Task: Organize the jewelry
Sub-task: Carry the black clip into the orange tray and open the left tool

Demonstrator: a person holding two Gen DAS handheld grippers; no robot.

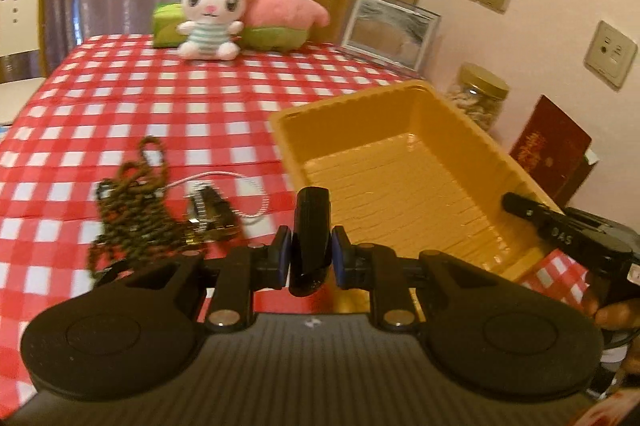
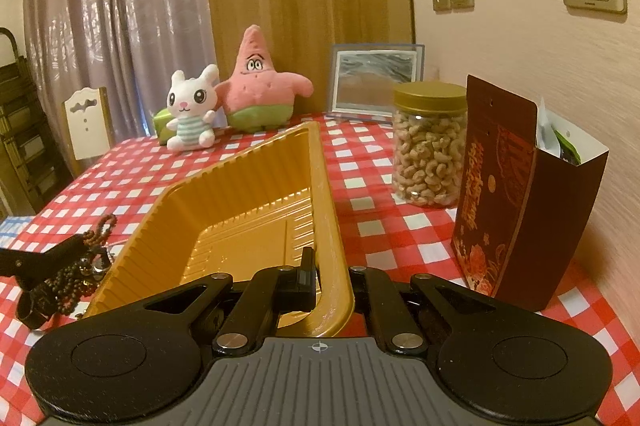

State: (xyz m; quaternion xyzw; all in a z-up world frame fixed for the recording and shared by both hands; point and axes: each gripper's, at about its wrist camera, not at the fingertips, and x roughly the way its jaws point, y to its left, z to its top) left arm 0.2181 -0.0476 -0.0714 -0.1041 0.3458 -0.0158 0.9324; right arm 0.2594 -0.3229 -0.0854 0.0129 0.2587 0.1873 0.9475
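A gold plastic tray (image 1: 396,162) lies on the checked tablecloth; it also shows in the right wrist view (image 2: 224,202). A pile of jewelry lies left of the tray: a brown bead chain (image 1: 128,214), a metal watch (image 1: 208,214) and a white cord (image 1: 256,194). My left gripper (image 1: 310,258) is shut on a black band-like object (image 1: 310,226), just left of the tray's near corner. My right gripper (image 2: 332,282) is shut on the tray's near right rim (image 2: 338,266). The right gripper also shows in the left wrist view (image 1: 560,226).
A white bunny plush (image 1: 210,14) and pink star plush (image 1: 284,2) sit at the table's far edge, beside a picture frame (image 1: 390,28). A jar of cashews (image 2: 428,146) and a dark red box (image 2: 516,222) stand right of the tray by the wall.
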